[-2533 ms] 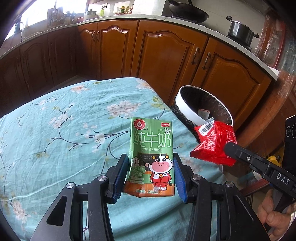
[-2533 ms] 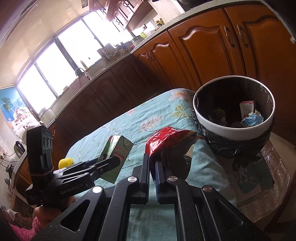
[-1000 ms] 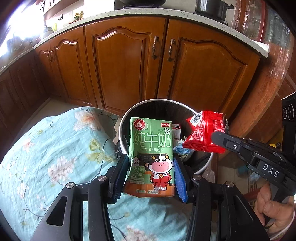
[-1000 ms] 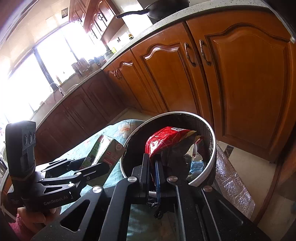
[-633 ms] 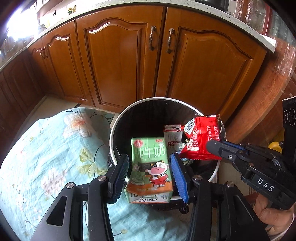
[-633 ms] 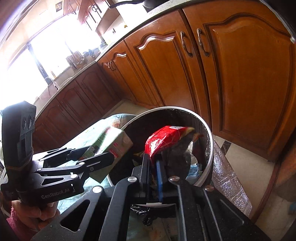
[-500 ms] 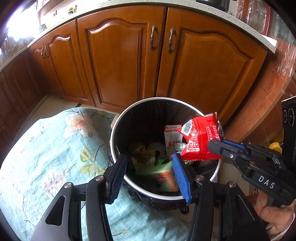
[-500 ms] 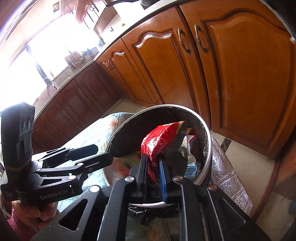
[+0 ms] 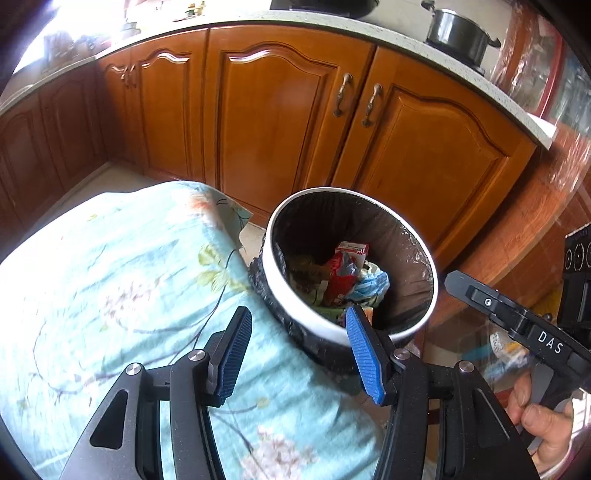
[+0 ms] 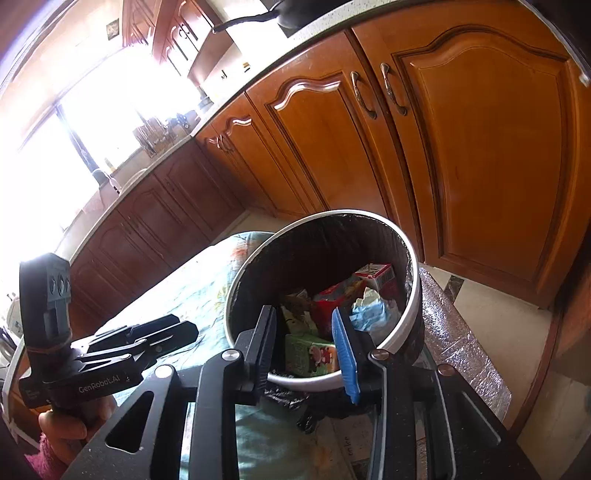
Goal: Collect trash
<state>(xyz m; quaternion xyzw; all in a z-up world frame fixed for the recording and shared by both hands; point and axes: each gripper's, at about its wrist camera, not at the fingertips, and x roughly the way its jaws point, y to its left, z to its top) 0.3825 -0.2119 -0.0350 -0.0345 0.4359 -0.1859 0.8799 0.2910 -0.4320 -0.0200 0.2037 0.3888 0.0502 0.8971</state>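
The white-rimmed bin (image 9: 291,295) with a black liner stands on the floor by the table's corner. Inside it lie the green milk carton (image 10: 310,360), the red snack wrapper (image 9: 338,277), a small red-and-white carton (image 10: 376,275) and blue crumpled plastic. My left gripper (image 9: 299,350) hangs open and empty over the table's edge, just short of the bin's rim. My right gripper (image 10: 304,339) is over the bin (image 10: 400,332) with its jaws opening. Nothing is pressed between its pads; the carton shows far below through the gap. Each gripper also appears in the other's view: the right gripper (image 9: 452,280) and the left gripper (image 10: 181,328).
A table with a teal floral cloth (image 9: 110,277) fills the left. Brown wooden cabinets (image 9: 280,122) run behind the bin, with a dark pot (image 9: 458,33) on the counter above. A shiny foil sheet (image 10: 461,350) lies right of the bin. A hand (image 9: 546,424) holds the right gripper's handle.
The left gripper let go of the milk carton, which fell into the bin. The right gripper opened and the red wrapper dropped in too. The left gripper drew back over the table.
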